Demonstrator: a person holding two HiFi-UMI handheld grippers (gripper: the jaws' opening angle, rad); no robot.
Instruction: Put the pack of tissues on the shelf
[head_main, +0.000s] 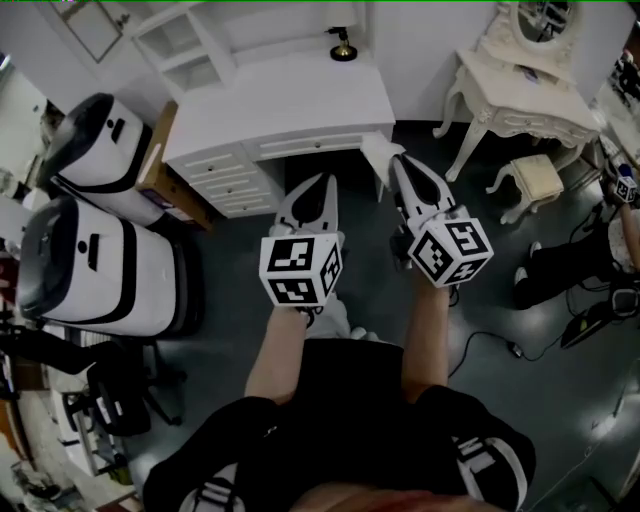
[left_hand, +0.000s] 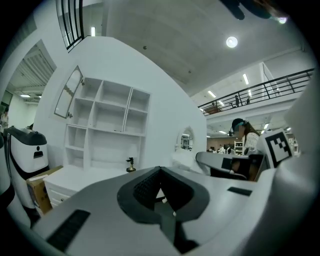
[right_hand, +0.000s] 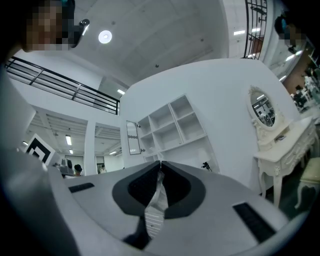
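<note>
In the head view my right gripper (head_main: 398, 160) is shut on a white pack of tissues (head_main: 377, 150), held over the front right corner of the white desk (head_main: 290, 100). In the right gripper view a thin white fold of the pack's wrapper (right_hand: 158, 200) is pinched between the closed pads, and the white cubby shelf (right_hand: 172, 125) stands ahead on the wall. My left gripper (head_main: 324, 178) hovers beside it, shut, with nothing held. The left gripper view shows its tips (left_hand: 160, 169) meeting, the shelf (left_hand: 107, 117) beyond, and the pack (left_hand: 184, 160) at right.
A small dark lamp (head_main: 343, 45) stands at the back of the desk. Two white, black-trimmed machines (head_main: 95, 145) and a cardboard box (head_main: 160, 165) crowd the left. An ornate white dressing table (head_main: 530, 90) with a stool (head_main: 535, 180) stands at right. Cables lie on the dark floor.
</note>
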